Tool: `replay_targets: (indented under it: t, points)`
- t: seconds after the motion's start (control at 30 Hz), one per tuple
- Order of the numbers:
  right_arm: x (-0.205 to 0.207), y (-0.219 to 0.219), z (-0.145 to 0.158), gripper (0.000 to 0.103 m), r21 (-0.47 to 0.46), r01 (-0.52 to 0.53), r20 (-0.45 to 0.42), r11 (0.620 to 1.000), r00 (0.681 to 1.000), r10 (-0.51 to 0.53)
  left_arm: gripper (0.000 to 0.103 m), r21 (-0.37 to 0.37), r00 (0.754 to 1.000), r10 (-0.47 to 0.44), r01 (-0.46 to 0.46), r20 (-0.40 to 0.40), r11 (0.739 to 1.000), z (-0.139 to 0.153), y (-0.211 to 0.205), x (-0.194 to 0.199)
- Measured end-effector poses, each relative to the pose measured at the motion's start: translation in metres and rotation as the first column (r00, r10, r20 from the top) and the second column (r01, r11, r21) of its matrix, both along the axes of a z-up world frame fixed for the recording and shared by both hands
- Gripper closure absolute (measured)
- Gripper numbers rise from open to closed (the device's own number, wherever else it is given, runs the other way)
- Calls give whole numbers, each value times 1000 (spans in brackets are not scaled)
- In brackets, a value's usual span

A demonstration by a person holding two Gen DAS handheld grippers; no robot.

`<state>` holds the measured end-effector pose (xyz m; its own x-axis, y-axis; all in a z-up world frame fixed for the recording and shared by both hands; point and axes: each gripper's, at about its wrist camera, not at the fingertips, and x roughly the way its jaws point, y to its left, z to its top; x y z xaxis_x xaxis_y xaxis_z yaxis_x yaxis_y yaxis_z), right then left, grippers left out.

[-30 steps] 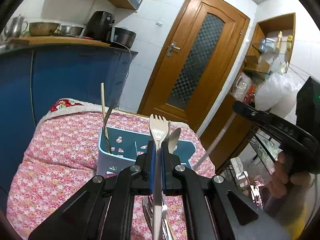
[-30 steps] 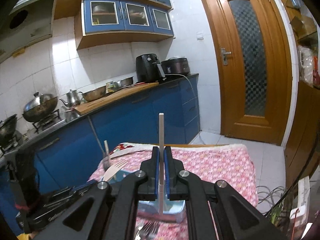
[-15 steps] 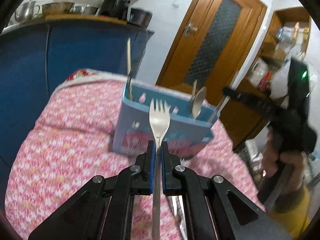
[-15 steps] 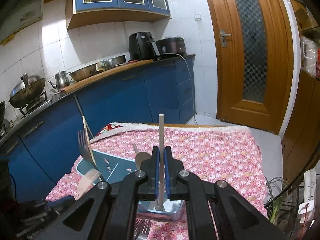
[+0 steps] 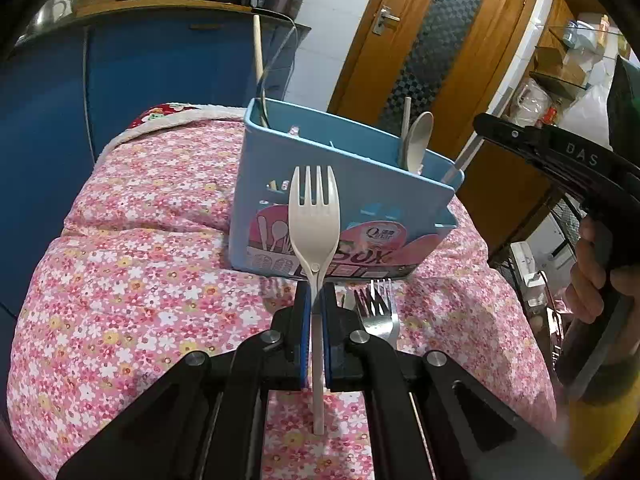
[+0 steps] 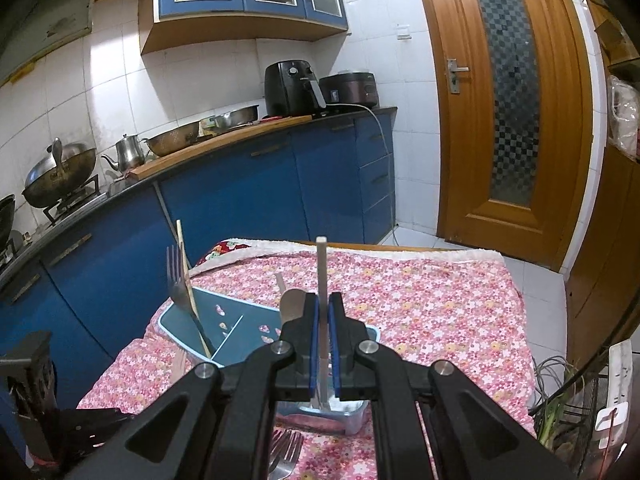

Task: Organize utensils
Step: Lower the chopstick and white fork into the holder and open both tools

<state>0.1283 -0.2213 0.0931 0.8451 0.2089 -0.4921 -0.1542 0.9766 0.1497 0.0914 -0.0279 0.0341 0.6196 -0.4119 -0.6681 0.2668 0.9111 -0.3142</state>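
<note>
My left gripper (image 5: 316, 304) is shut on a cream plastic fork (image 5: 315, 216), tines up, in front of the blue utensil box (image 5: 360, 208). The box stands on the pink floral cloth (image 5: 140, 280) and holds a spoon (image 5: 418, 140), a wooden stick (image 5: 258, 46) and a metal fork (image 6: 178, 280). My right gripper (image 6: 323, 312) is shut on a thin grey-white utensil handle (image 6: 321, 276); its lower end reaches into the box's right end (image 6: 344, 412). The right gripper also shows in the left wrist view (image 5: 560, 164).
Metal forks (image 5: 378, 312) lie on the cloth in front of the box, also low in the right wrist view (image 6: 286, 456). Blue cabinets (image 6: 260, 200) with cookware stand behind the table. A wooden door (image 6: 508, 112) is at the right.
My left gripper has dropped lower and tilted down, so the cream fork now stands in front of the box wall. My right gripper has lowered its handle into the box's right end.
</note>
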Motion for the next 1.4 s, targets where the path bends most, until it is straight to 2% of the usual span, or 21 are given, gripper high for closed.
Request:
replay_targets:
  t: [0.17,0.3,0.43,0.67,0.77,1.0,1.17,1.3,1.4]
  points:
    - [2,2,0,96,5,-11,-11,1000,1000,12,100,-16,1000,-16,16,-20,1000,2,0,3]
    - [1,4,0,96,1,-15,-11,1000,1000,15,100,-44,996,-55,52,-66,998,0,1,4]
    - [1,5,0,96,3,-15,-13,1000,1000,15,100,-16,994,-71,70,-86,997,-6,-7,5]
    - [0,4,0,96,13,-17,-15,1000,1000,17,100,10,991,-109,110,-75,994,-9,-16,1]
    - [-2,2,0,96,24,-13,-12,1000,1000,13,100,-1,991,-113,113,-69,994,-6,-15,-2]
    - [-11,-8,5,96,61,-10,0,998,1000,10,100,-40,995,-93,94,21,995,17,-4,-18]
    - [-18,-11,10,95,76,-14,8,997,1000,14,100,-73,991,-56,66,125,995,47,8,-24]
    - [-23,-13,13,75,93,-22,10,995,1000,21,100,-89,977,-17,37,213,995,71,16,-24]
    - [-25,-13,16,71,92,-33,17,995,999,32,100,-95,965,8,17,261,995,87,18,-17]
